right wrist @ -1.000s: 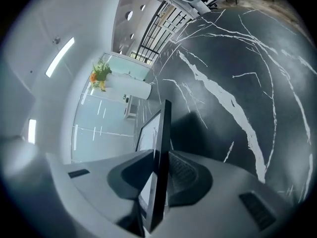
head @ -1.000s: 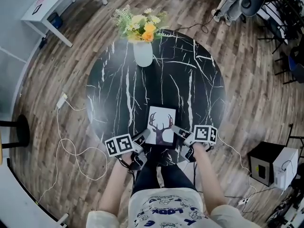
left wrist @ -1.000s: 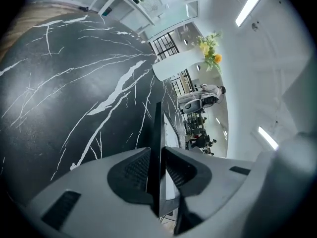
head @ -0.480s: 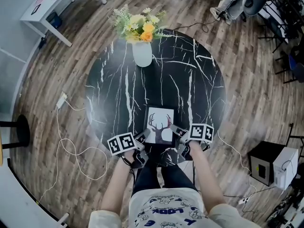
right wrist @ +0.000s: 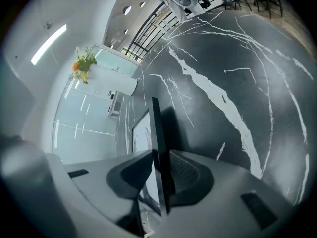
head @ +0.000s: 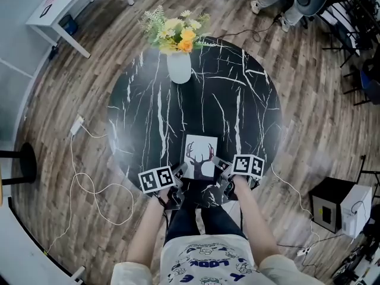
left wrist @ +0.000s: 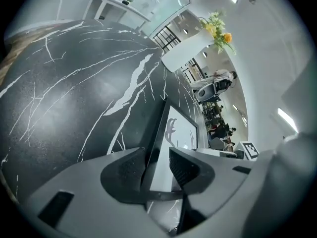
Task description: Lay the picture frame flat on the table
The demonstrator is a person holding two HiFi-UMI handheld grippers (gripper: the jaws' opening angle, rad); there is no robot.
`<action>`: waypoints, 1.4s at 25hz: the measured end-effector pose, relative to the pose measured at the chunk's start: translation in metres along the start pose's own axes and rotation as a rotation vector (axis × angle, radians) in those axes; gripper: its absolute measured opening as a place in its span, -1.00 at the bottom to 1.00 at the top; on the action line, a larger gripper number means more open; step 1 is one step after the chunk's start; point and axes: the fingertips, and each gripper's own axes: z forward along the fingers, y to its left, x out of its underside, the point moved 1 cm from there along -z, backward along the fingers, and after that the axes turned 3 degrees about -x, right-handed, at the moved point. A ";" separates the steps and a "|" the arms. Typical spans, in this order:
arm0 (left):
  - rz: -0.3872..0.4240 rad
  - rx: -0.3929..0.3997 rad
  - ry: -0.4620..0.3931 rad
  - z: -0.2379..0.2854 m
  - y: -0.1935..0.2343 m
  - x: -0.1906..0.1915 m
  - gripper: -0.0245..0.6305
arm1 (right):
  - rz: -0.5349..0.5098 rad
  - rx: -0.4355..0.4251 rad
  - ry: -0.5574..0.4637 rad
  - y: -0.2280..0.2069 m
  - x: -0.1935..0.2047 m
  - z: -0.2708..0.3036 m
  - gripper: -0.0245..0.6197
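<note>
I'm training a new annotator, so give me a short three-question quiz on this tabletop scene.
1. True or false: the vase stands upright, holding flowers.
2. What does the print in the picture frame show?
3. Where on the table is the frame? A) at the edge nearest the person B) dead centre C) touching the vase
Key: 1 true; 2 an antlered deer; 3 A.

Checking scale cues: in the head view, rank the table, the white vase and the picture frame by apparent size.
Largest first: table, picture frame, white vase. Frame and vase look close; the vase stands farther away.
</note>
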 end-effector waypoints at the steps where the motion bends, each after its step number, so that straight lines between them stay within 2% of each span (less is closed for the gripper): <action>1: 0.001 -0.001 0.004 -0.001 0.001 0.001 -0.49 | -0.022 0.032 0.000 -0.003 0.000 -0.001 -0.60; 3: -0.003 0.004 -0.001 -0.003 0.001 0.001 -0.49 | -0.080 0.092 -0.005 -0.006 0.000 -0.003 -0.57; 6: -0.002 0.009 -0.027 -0.012 0.000 -0.003 -0.49 | -0.162 0.137 -0.038 -0.002 -0.005 -0.011 -0.32; 7: 0.004 0.010 -0.041 -0.016 -0.001 -0.006 -0.49 | -0.187 0.148 -0.056 0.001 -0.008 -0.014 -0.30; 9: 0.023 0.014 -0.082 -0.025 -0.005 -0.016 -0.49 | -0.243 0.156 -0.109 0.009 -0.016 -0.022 -0.30; 12: 0.072 0.019 -0.173 -0.044 -0.019 -0.037 -0.49 | -0.376 0.118 -0.236 0.039 -0.034 -0.039 -0.30; 16: 0.193 0.017 -0.319 -0.082 -0.047 -0.072 -0.50 | -0.580 0.098 -0.369 0.088 -0.050 -0.067 -0.31; 18: 0.278 -0.001 -0.409 -0.106 -0.063 -0.091 -0.54 | -0.674 0.122 -0.430 0.109 -0.056 -0.082 -0.44; 20: 0.386 -0.037 -0.494 -0.130 -0.078 -0.107 -0.67 | -0.750 0.151 -0.495 0.128 -0.062 -0.097 -0.61; 21: 0.444 -0.060 -0.535 -0.141 -0.085 -0.114 -0.77 | -0.779 0.161 -0.525 0.137 -0.064 -0.105 -0.65; 24: 0.587 -0.132 -0.648 -0.171 -0.104 -0.131 -0.81 | -0.847 0.167 -0.600 0.164 -0.067 -0.125 -0.68; 27: 0.648 -0.173 -0.732 -0.193 -0.118 -0.140 -0.81 | -0.907 0.165 -0.666 0.185 -0.069 -0.144 -0.70; 35: 0.750 -0.196 -0.928 -0.248 -0.160 -0.149 -0.83 | -0.989 0.160 -0.835 0.224 -0.069 -0.188 -0.73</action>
